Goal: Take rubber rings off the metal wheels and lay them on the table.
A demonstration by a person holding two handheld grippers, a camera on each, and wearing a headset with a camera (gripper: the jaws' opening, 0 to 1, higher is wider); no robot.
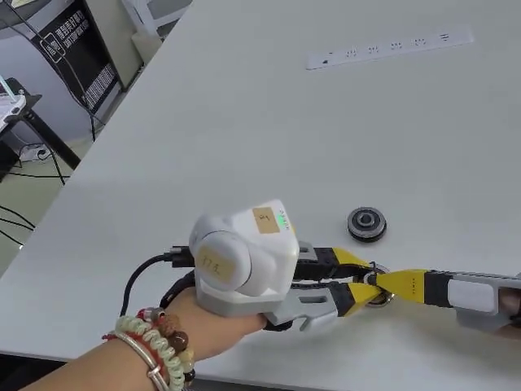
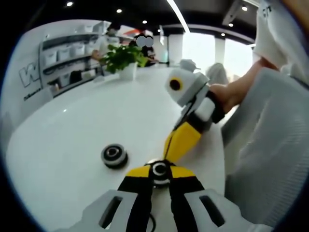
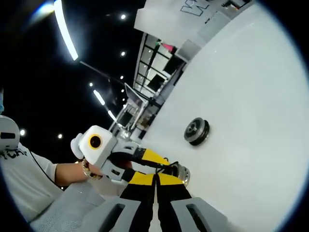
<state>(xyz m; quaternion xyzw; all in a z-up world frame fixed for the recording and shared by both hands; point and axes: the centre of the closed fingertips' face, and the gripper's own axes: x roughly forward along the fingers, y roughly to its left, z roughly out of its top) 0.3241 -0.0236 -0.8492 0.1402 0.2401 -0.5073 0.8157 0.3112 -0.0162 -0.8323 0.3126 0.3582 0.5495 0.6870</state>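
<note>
- Near the front edge of the worktop [image 1: 244,122], the left claw [image 2: 159,169] is clamped on a metal wheel [image 3: 182,174].
- The right claw [image 3: 155,178] has its jaws pressed together, tips at that wheel's rim; I cannot tell whether they pinch its rubber ring.
- A second wheel [image 1: 366,224] lies nearby on the worktop, apart from both claws.

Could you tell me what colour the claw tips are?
Yellow on the left claw; clearest in left gripper view.
</note>
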